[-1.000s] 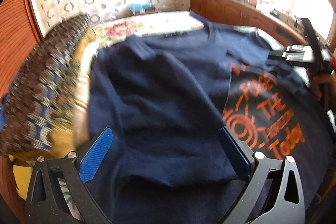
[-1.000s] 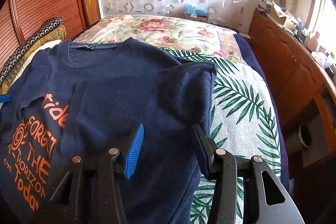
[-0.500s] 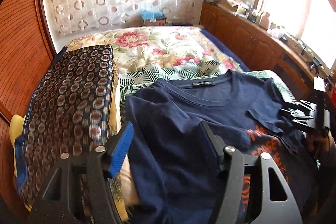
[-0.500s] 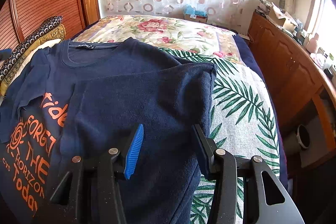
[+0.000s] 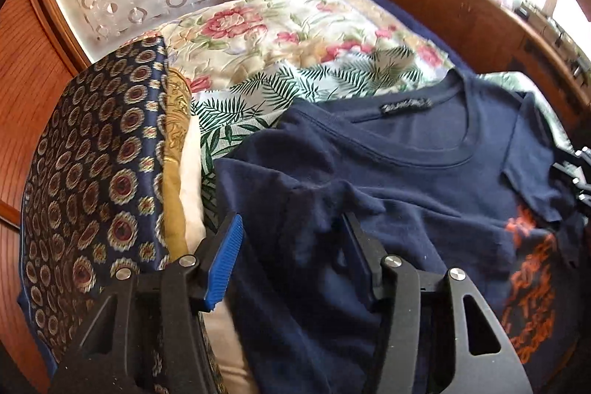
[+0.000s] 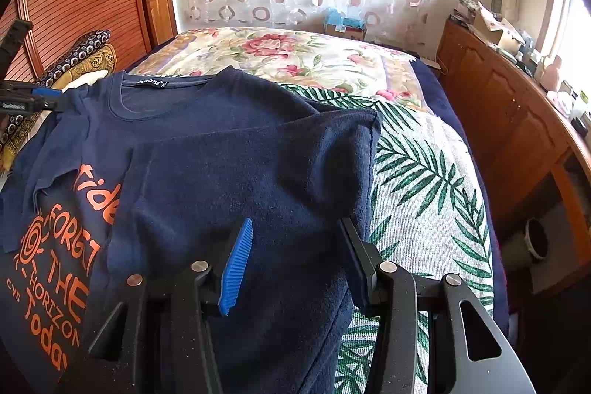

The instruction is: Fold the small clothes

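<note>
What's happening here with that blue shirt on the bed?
A person holding a two-finger gripper in each hand is folding a navy T-shirt laid on the bed. The shirt's right side is already folded in over the orange print. Both the left gripper and the right gripper are open above the cloth, gripping nothing. A stack of folded fabrics lies beside the shirt, on the left.

Right gripper [image 6: 293, 263] agape over folded side of navy T-shirt [image 6: 229, 168] on leaf-print bedspread [image 6: 424, 180].
</note>
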Demonstrator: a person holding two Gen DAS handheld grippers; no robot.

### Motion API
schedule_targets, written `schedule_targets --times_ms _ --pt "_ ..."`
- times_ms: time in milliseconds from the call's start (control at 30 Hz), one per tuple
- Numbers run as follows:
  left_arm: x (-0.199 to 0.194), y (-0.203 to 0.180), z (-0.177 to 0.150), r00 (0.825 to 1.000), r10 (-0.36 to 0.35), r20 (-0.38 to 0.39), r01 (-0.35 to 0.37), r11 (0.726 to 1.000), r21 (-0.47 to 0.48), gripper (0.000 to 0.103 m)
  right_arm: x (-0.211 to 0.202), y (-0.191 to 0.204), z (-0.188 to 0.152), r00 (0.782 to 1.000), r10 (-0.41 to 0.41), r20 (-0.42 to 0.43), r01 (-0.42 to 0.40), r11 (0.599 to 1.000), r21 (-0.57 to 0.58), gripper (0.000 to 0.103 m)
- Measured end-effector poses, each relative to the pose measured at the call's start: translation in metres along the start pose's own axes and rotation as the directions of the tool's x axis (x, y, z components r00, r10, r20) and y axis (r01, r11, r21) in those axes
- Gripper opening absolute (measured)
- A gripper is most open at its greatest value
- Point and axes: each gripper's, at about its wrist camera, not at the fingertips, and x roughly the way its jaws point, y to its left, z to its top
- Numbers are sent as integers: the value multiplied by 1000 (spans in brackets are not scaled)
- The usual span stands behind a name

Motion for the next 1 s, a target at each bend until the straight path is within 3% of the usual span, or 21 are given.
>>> schedule_targets --times_ms 100,167,233,267,400,533,667,933,1000 --pt "7 -3 5 1000 11 -14 -11 1000 13 54 0 -1 0 1000 4 0 -4 1000 2 49" --pt "8 -7 8 1000 11 -16 -10 1000 29 38 -1 -2 -1 1000 5 0 -5 1000 2 49" --pt "9 -10 9 1000 -1 -21 2 999 46 11 -1 -2 0 1000 5 0 -5 1000 1 49" --pt "8 -11 8 1000 4 -12 -3 999 54 5 -1 -2 0 1000 5 0 -5 1000 0 49" --pt "-23 0 10 994 47 101 -51 998 36 5 -1 -3 0 1000 6 -1 -6 1000 -2 49" --pt "-60 32 17 967 140 215 -133 990 -44 5 -1 -3 0 1000 6 -1 -6 1000 -4 49" --pt "-64 56 15 968 140 209 -127 989 -72 5 -1 -3 0 1000 7 -1 -7 1000 -3 49" --pt "-61 59 9 970 108 219 -97 993 -64 5 -1 -4 1 1000 11 -1 -11 1000 0 49" --pt "-60 58 7 970 102 220 -91 994 -61 5 -1 -4 1 1000 26 -2 -26 1000 0 56"
